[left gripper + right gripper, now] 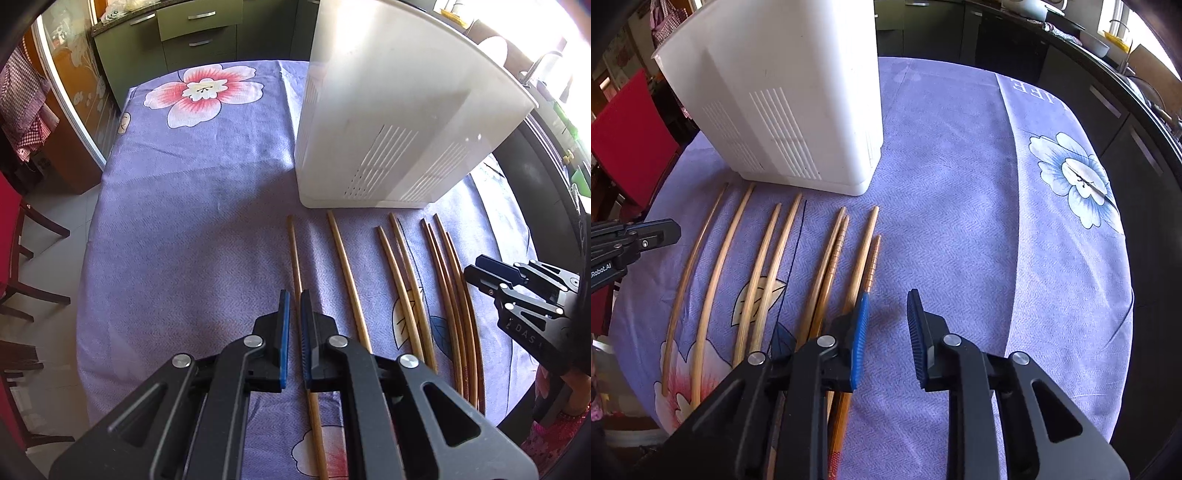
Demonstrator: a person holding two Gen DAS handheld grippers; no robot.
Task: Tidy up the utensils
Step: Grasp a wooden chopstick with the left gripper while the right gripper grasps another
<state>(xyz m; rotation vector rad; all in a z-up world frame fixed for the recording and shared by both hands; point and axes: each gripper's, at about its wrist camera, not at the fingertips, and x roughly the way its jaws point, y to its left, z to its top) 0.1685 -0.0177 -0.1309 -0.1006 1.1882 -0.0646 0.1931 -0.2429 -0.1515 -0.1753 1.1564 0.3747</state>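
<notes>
Eight wooden chopsticks point(764, 273) lie side by side on a purple flowered cloth point(953, 206), their tips pointing toward a white slotted bin point(783, 103) that stands upright just beyond them. In the left wrist view the left gripper point(294, 306) sits low over the leftmost chopstick point(295, 251); the stick runs lengthwise through the narrow gap between the blue pads point(283, 332), which stand close together on either side of it, though whether they actually press on it cannot be told. The next chopstick point(347, 280) lies just to the right of that gripper, apart from it. In the right wrist view the right gripper point(886, 314) has its jaws well apart at the right end of the row. Its left pad point(860, 339) rests over the rightmost chopstick point(871, 266), the one with a ridged tip, while its right pad point(918, 332) is above bare cloth. Nothing lies between those pads. The left gripper shows at the left edge of the right wrist view, near the outer sticks.
</notes>
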